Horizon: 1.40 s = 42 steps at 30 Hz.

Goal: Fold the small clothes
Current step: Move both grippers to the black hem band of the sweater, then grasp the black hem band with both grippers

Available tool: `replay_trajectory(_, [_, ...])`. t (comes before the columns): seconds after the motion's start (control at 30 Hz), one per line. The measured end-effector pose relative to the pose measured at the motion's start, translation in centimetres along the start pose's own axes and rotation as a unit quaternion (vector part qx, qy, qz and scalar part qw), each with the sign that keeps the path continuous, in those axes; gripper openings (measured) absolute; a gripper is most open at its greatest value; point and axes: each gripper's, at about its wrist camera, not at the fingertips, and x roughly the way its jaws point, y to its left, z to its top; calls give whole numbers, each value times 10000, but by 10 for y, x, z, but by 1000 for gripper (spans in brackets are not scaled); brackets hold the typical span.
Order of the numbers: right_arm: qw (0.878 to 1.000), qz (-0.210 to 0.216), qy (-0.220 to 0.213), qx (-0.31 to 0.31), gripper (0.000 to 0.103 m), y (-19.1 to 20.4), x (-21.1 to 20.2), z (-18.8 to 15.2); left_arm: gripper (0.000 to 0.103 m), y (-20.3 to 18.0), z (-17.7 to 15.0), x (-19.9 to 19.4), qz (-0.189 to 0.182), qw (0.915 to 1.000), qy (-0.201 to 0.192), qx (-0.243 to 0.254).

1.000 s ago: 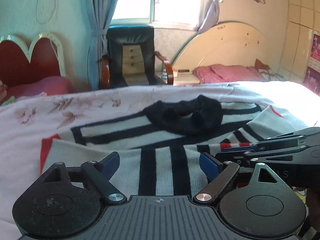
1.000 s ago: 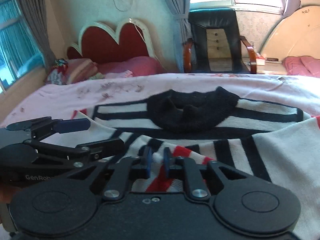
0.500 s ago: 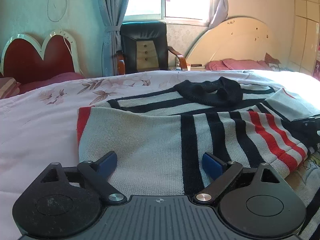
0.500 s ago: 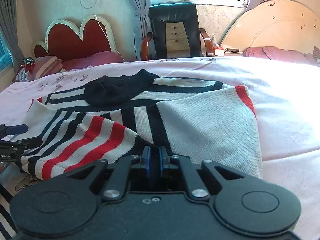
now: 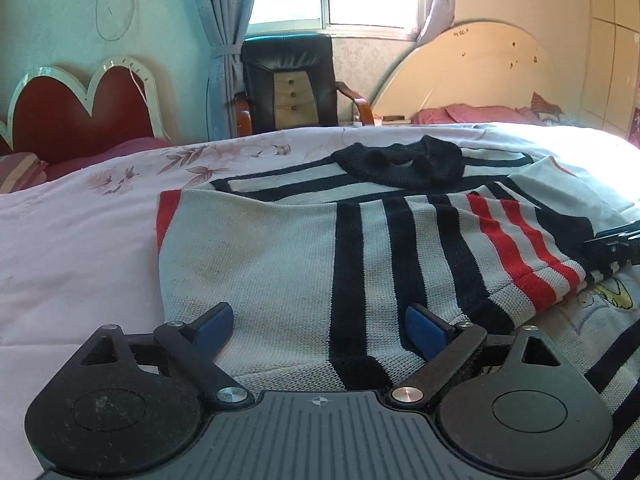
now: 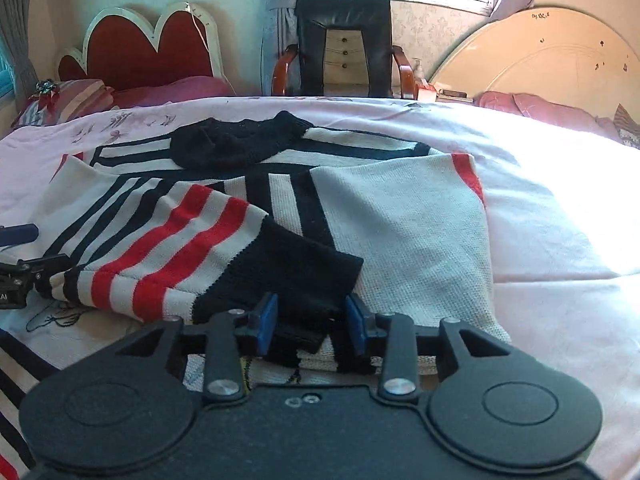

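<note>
A small knit sweater in white with black and red stripes lies on the pink bed, its black collar at the far side. Both sleeves are folded in across the body. My left gripper is open just above the near edge of the left folded sleeve. My right gripper is open, its blue pads either side of the black cuff of the right sleeve. The sweater fills the right wrist view. The right gripper's tip shows at the left wrist view's right edge.
The pink floral bedsheet spreads around the sweater. A black chair stands behind the bed by the window. A red heart-shaped headboard is far left and a cream headboard far right. The left gripper shows at the right wrist view's left edge.
My right gripper has opened and let go of the sleeve cuff, which now lies across the body. Both grippers have drawn back toward the sweater's near edge.
</note>
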Motion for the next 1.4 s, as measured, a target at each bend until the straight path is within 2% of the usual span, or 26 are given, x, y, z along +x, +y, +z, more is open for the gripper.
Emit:
replay_trajectory(0.1, [10000, -21, 28, 41, 37, 0, -5, 2, 92, -2, 3, -9, 149, 9999, 73, 46])
replay_trajectory(0.2, [9996, 157, -198, 152, 37, -1, -28, -3, 92, -2, -2, -40, 212, 9997, -48, 79])
replay_trajectory(0.33, [9967, 512, -338, 526, 37, -18, -71, -25, 92, 7, -27, -93, 20, 9999, -14, -122])
replay_trajectory(0.47, [9906, 876, -336, 992, 37, -45, -130, -74, 91, 21, -75, -154, -326, 9974, 143, -628])
replay_trajectory(0.57, [9863, 1037, -175, 1274, 34, -59, -166, -117, 74, 27, -115, -190, -464, 9919, 351, -1127])
replay_trajectory(0.7, [9823, 1077, -9, 1535, 34, -70, -201, -170, 74, 24, -159, -220, -485, 9836, 557, -1646])
replay_trajectory(0.8, [9794, 1107, 42, 1685, 34, -73, -219, -200, 74, 14, -177, -237, -501, 9804, 543, -1826])
replay_trajectory(0.9, [9753, 1217, 98, 1843, 35, -71, -231, -223, 74, 6, -190, -250, -546, 9766, 539, -2010])
replay_trajectory(1.07, [9659, 1512, 122, 2098, 37, -70, -244, -245, 74, 8, -206, -261, -716, 9637, 486, -2526])
replay_trajectory(1.17, [9585, 1678, 150, 2299, 37, -76, -241, -250, 74, 12, -214, -255, -830, 9551, 596, -2782])
replay_trajectory(1.23, [9514, 1709, 192, 2555, 38, -82, -235, -253, 74, 13, -217, -250, -1033, 9495, 621, -2896])
replay_trajectory(1.4, [9320, 1892, 288, 3077, 37, -94, -217, -261, 74, 17, -207, -228, -1445, 9421, 682, -2948])
